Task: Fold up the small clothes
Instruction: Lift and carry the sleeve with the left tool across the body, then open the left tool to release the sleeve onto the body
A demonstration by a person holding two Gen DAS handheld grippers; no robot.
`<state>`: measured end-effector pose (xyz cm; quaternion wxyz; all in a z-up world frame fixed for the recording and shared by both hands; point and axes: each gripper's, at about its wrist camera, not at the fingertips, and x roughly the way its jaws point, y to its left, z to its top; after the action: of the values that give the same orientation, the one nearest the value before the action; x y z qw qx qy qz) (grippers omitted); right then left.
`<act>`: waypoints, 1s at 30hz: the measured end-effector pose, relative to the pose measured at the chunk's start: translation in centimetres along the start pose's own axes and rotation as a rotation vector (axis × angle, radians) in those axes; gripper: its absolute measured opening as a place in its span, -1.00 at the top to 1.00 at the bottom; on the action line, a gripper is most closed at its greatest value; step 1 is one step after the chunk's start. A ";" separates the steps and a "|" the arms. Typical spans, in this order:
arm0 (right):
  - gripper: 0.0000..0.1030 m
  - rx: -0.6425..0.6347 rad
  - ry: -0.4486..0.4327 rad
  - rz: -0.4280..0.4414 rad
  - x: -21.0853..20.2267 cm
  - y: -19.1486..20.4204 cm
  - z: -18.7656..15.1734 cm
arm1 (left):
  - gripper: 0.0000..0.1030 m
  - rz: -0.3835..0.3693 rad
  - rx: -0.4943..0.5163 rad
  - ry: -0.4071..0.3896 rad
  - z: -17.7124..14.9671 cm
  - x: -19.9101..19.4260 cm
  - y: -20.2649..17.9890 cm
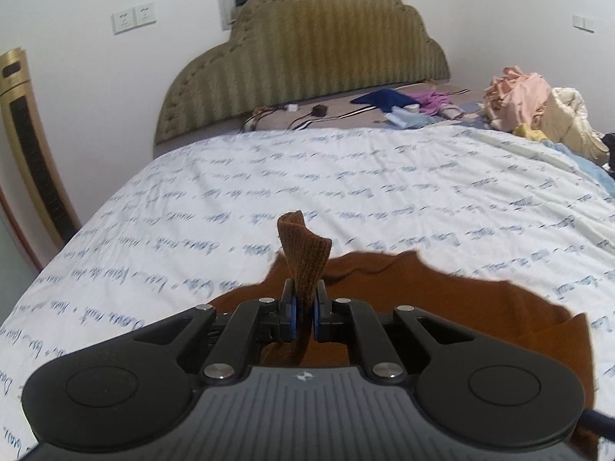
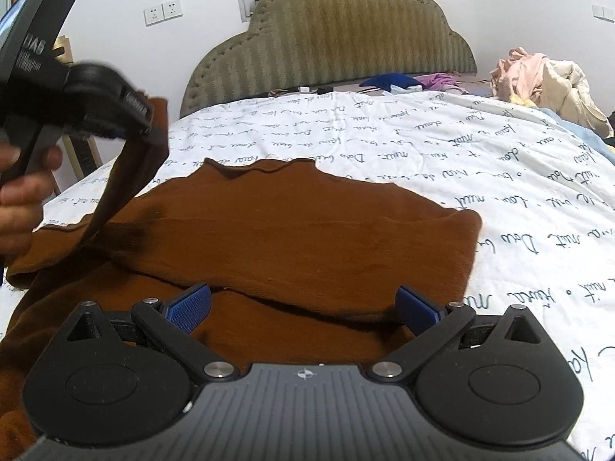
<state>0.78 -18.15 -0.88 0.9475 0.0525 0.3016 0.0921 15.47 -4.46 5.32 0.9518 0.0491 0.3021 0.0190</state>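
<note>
brown sweater (image 2: 292,230) lying crosswise, sleeve (image 1: 303,265) raised in left tool (image 1: 303,307)

The left tool (image 1: 303,307) points downward at a slant, its blue pads pressed together on a strip of brown knit (image 1: 303,257). In the right wrist view a bare hand (image 2: 23,188) grips its handle, raised at the left. The right tool (image 2: 303,303) tilts downward too, its jaws spread wide, nothing between the pads

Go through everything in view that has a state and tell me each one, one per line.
Left claw: shut on the sleeve.
Right claw: open, empty, over the sweater.
Sleeve: lifted, pinched.
Brown sweater: lying flat on the bed sheet.
Clothes pile: heaped, unfolded.
</note>
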 end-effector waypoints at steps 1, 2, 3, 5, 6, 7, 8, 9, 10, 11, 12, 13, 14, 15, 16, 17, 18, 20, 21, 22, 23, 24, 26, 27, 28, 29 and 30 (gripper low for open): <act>-0.96 0.001 0.000 -0.003 0.0 -0.1 0.0 | 0.85 -0.013 0.006 -0.002 0.3 0.0 -0.6; -0.96 0.002 0.000 -0.005 0.0 -0.2 -0.1 | 0.85 -0.025 0.012 -0.002 0.5 0.0 -1.2; -0.96 0.003 0.000 -0.006 0.0 -0.3 -0.1 | 0.85 -0.038 0.019 -0.002 0.8 -0.1 -2.0; -0.96 0.004 0.001 -0.008 0.0 -0.5 -0.3 | 0.85 -0.063 0.037 -0.005 1.0 -0.2 -3.4; -0.96 0.004 0.003 -0.009 -0.1 -0.6 -0.4 | 0.85 -0.073 0.047 -0.005 1.2 -0.2 -4.2; -0.96 0.004 0.005 -0.010 0.0 -0.7 -0.4 | 0.85 -0.081 0.057 -0.004 1.2 -0.2 -4.9; -0.96 0.005 0.006 -0.011 0.0 -0.7 -0.5 | 0.85 -0.092 0.070 -0.005 1.3 -0.3 -5.6; -0.96 0.006 0.007 -0.010 0.0 -0.8 -0.6 | 0.85 -0.102 0.083 -0.007 1.3 -0.4 -6.3; -0.96 0.007 0.007 -0.010 0.0 -0.9 -0.6 | 0.85 -0.113 0.098 -0.012 1.3 -0.4 -7.0; -0.96 0.008 0.008 -0.010 0.0 -0.9 -0.6 | 0.85 -0.122 0.111 -0.014 1.2 -0.5 -7.6; -0.96 0.008 0.008 -0.011 -0.1 -0.9 -0.7 | 0.85 -0.130 0.119 -0.014 1.2 -0.5 -8.1; -0.96 0.009 0.008 -0.012 -0.1 -1.0 -0.8 | 0.85 -0.139 0.125 -0.011 1.2 -0.5 -8.7; -0.96 0.009 0.008 -0.012 -0.1 -1.0 -0.8 | 0.85 -0.151 0.128 -0.006 1.2 -0.5 -9.1; -0.96 0.009 0.009 -0.012 -0.1 -1.0 -0.8 | 0.85 -0.163 0.130 -0.001 1.2 -0.5 -9.6; -0.96 0.010 0.009 -0.012 -0.1 -1.0 -0.9 | 0.85 -0.174 0.132 0.003 1.2 -0.5 -10.0; -0.96 0.012 0.009 -0.012 -0.1 -1.1 -0.9 | 0.85 -0.182 0.135 0.005 1.2 -0.5 -10.4; -0.96 0.013 0.010 -0.011 -0.1 -1.1 -1.0 | 0.85 -0.192 0.140 0.004 1.2 -0.6 -10.7; -0.96 0.014 0.012 -0.011 -0.1 -1.2 -1.1 | 0.85 -0.214 0.149 0.002 1.2 -0.6 -11.5; -0.96 0.015 0.013 -0.011 0.0 -1.2 -1.1 | 0.85 -0.230 0.154 0.003 1.2 -0.5 -11.8; -0.96 0.017 0.015 -0.011 0.0 -1.3 -1.2 | 0.84 -0.244 0.158 0.007 1.2 -0.3 -12.1; -0.96 0.018 0.015 -0.011 0.0 -1.3 -1.2 | 0.84 -0.255 0.159 0.016 1.1 0.0 -12.3; -0.96 0.019 0.016 -0.012 -0.1 -1.4 -1.3 | 0.84 -0.262 0.158 0.034 1.0 0.4 -12.5; -0.96 0.020 0.015 -0.015 -0.1 -1.5 -1.4 | 0.84 -0.265 0.151 0.065 0.6 1.1 -12.7; -0.96 0.022 0.016 -0.017 -0.1 -1.6 -1.5 | 0.84 -0.264 0.149 0.079 0.4 1.4 -12.7; -0.96 0.024 0.016 -0.019 -0.1 -1.7 -1.5 | 0.84 -0.262 0.150 0.091 0.2 1.6 -12.7; -0.96 0.026 0.017 -0.020 -0.1 -1.8 -1.5 | 0.84 -0.259 0.152 0.101 0.0 1.8 -12.8; -0.96 0.029 0.018 -0.023 -0.1 -1.9 -1.6 | 0.84 -0.254 0.156 0.109 -0.2 2.1 -12.8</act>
<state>0.07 -19.99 -2.38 0.9449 0.0618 0.3119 0.0774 17.10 -17.06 2.61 0.9220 0.0830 0.3579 -0.1226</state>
